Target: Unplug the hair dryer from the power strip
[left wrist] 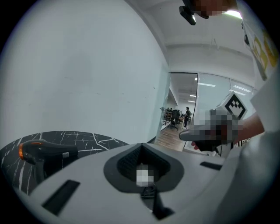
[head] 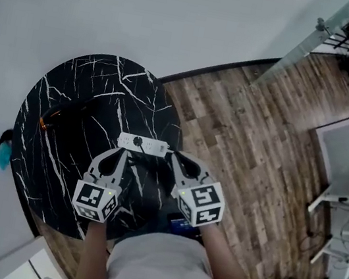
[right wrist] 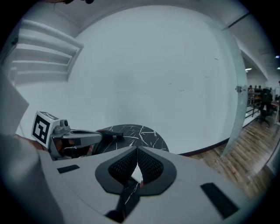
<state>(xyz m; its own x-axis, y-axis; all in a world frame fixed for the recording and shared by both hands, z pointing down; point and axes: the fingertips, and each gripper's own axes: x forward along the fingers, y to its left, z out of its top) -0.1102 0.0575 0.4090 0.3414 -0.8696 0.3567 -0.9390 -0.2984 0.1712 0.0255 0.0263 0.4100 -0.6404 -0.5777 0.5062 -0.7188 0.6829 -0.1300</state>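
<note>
Left tongs [head: 121,152] & right tongs [head: 175,156] both shut, empty, just short of strip [head: 142,144] on tabletop [head: 70,84], dryer [head: 64,119] plugged in; pulling plug [head: 138,141] w/o pinning strip could drag both off.

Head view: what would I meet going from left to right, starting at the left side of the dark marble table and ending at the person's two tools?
Teal object → hair dryer → left tool → power strip → right tool.
</note>
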